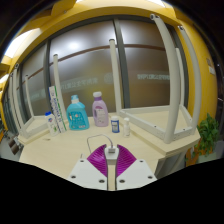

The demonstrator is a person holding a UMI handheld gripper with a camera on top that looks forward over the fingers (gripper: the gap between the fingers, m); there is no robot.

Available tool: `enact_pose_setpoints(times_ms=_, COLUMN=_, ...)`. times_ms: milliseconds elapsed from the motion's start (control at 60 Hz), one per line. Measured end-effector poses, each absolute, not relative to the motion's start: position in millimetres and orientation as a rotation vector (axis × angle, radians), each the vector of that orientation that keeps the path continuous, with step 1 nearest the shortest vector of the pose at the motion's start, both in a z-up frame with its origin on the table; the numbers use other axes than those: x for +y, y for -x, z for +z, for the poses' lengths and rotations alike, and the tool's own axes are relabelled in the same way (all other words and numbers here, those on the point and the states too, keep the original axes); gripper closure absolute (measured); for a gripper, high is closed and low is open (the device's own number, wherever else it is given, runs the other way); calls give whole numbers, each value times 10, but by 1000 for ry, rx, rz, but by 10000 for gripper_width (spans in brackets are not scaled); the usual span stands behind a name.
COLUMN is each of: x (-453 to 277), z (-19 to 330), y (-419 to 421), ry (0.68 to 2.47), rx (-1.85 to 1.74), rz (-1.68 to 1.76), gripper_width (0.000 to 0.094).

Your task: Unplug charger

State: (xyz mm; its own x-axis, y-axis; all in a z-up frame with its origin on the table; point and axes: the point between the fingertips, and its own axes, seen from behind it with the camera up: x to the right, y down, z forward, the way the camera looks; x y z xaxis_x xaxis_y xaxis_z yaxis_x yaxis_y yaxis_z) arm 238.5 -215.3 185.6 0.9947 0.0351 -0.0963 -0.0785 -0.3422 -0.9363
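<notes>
My gripper (112, 157) is shut on a small white charger (112, 151), which sits squeezed between the magenta pads (98, 160) at the fingertips. A thin white cable (108, 138) runs from the charger forward over the pale table (150, 138). No socket or power strip shows in the gripper view. The charger is held just above the table's near part.
Beyond the fingers stand a blue bottle (76, 115), a pink bottle (100, 109), a small white bottle (115, 125), a small jar (126, 125) and a tall white tube (55, 104). A green plant (207, 135) is off the table's right end. Glass panels stand behind the table.
</notes>
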Motion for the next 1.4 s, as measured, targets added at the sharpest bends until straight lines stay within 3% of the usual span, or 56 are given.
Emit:
enact_pose_setpoints(times_ms=100, x=-2106, z=999, y=-2525, ry=2059, rx=20, rz=111, gripper_width=858)
enact_pose_setpoints(times_ms=183, x=-2125, z=487, y=-2586, ry=2207, rx=11, rz=118, gripper_width=845)
enact_pose_setpoints(times_ms=317, x=-2210, z=41, y=-2686, ry=2307, rx=46, rz=100, gripper_width=731)
enact_pose_setpoints(times_ms=400, x=-2235, z=17, y=-2706, ry=2314, rx=60, rz=101, gripper_width=500)
enact_pose_setpoints(times_ms=500, x=-2277, z=78, y=-2832, ry=2317, rx=21, rz=24, gripper_width=193)
enact_pose_setpoints(times_ms=567, x=-2331, z=192, y=-2946, ry=2309, rx=4, rz=-23, gripper_width=73)
enact_pose_setpoints(times_ms=683, x=-2540, z=439, y=-2997, ry=2287, rx=22, rz=-56, gripper_width=81)
enact_pose_setpoints(times_ms=1117, x=-4299, z=2069, y=-2409, ry=2116, rx=82, rz=-150, gripper_width=81)
enact_pose_setpoints(times_ms=1400, x=-5374, z=2523, y=-1982, ry=2068, rx=105, rz=-199, gripper_width=81)
